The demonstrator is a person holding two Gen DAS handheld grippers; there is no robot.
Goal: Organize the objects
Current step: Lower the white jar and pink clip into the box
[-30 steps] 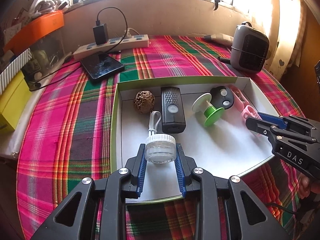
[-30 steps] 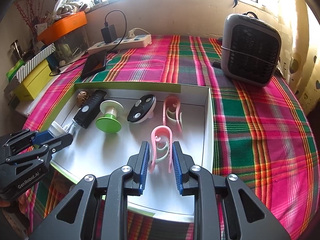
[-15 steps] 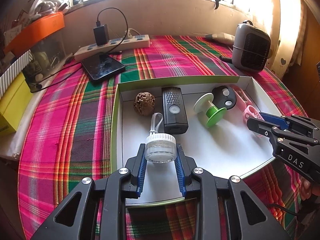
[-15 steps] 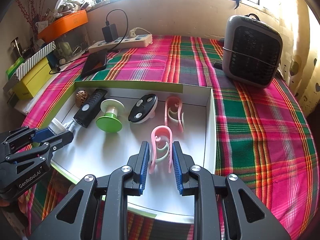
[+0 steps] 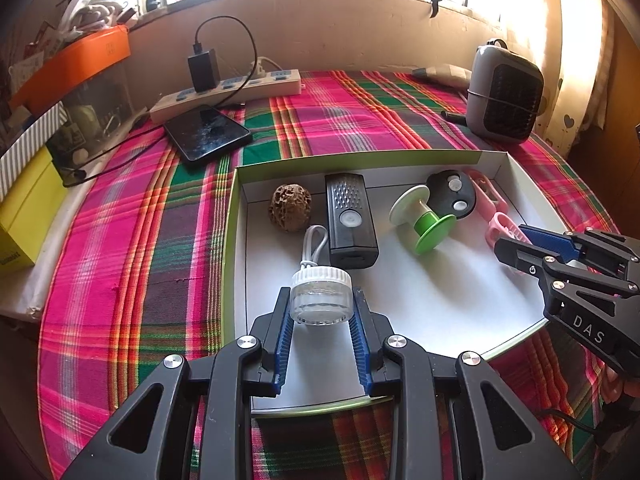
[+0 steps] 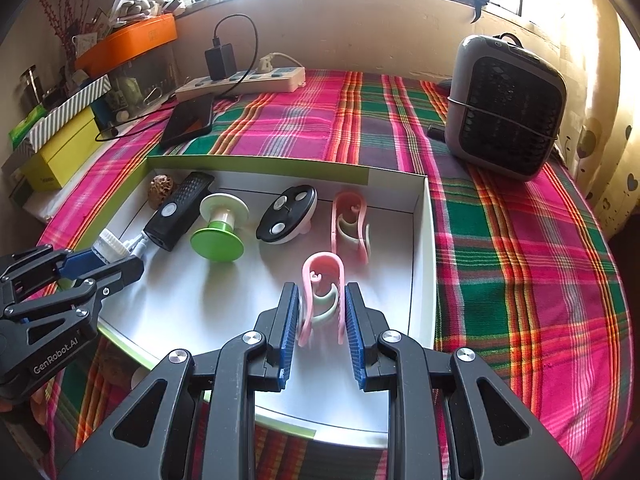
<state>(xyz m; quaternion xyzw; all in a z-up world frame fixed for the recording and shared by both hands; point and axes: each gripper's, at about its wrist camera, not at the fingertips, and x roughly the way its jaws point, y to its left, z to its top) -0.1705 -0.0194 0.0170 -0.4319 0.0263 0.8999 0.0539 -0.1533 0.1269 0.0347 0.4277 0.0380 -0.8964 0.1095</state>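
Note:
A shallow white box [image 5: 440, 312] with a green rim lies on the plaid cloth. My left gripper [image 5: 321, 308] is shut on a small clear jar with a white lid [image 5: 320, 280] over the box's near left part. My right gripper [image 6: 321, 292] is shut on a pink clip [image 6: 322, 264] over the box's near right part. In the box lie a brown wrinkled seed [image 5: 289, 208], a black device [image 5: 350, 220], a green and white spool [image 5: 424, 220], a black round disc [image 5: 452, 196], a second pink clip [image 6: 350, 220] and a white cord loop [image 5: 314, 244].
Behind the box lie a black phone [image 5: 206, 136] and a white power strip [image 5: 228, 92] with a charger. A grey heater [image 6: 504, 108] stands at the back right. A yellow box [image 5: 24, 216] and an orange tray [image 5: 76, 60] line the left edge.

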